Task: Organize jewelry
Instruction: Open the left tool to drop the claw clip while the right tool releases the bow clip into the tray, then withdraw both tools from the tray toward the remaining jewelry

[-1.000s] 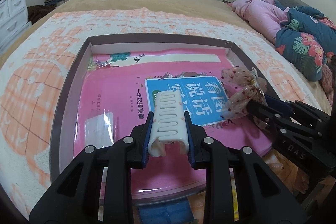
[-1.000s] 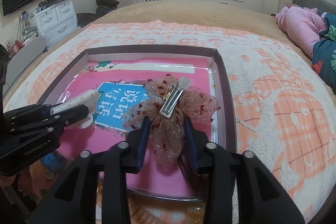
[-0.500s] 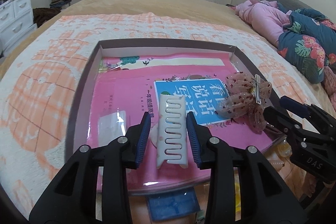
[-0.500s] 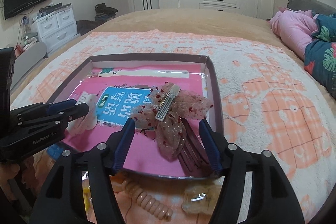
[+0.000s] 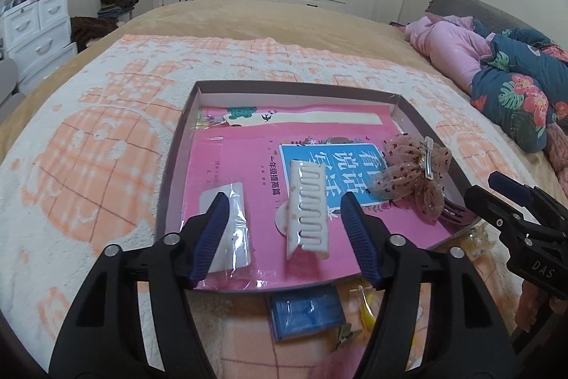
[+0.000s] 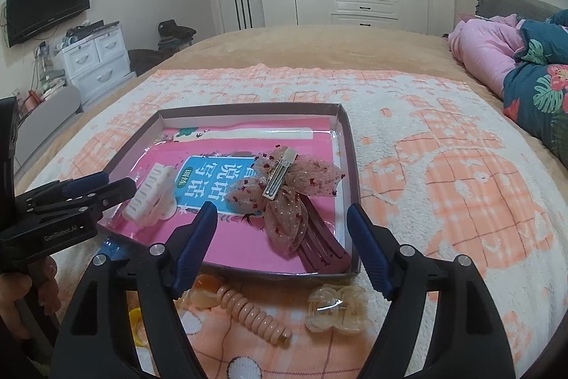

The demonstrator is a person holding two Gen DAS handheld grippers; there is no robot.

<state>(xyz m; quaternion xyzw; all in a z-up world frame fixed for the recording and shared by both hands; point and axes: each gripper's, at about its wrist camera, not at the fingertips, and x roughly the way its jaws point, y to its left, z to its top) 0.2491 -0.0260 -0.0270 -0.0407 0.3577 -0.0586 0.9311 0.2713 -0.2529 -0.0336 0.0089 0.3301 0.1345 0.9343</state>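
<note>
Both claws, the left gripper (image 5: 284, 222) and right gripper (image 6: 282, 238), are seen with jaws opening and nothing clamped between them, where a second earlier each was closed on a hair accessory. The white ridged plastic hair clip (image 5: 307, 214) is left near the front edge of the shallow brown cardboard tray (image 5: 170, 173). The sheer pink polka-dot bow barrette (image 6: 287, 190) is left by the tray's right edge, both placements apparently done.

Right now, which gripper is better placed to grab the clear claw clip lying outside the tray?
Right gripper: the clear claw clip lies just below its opening, empty fingers; the left gripper sits across the tray.
</note>
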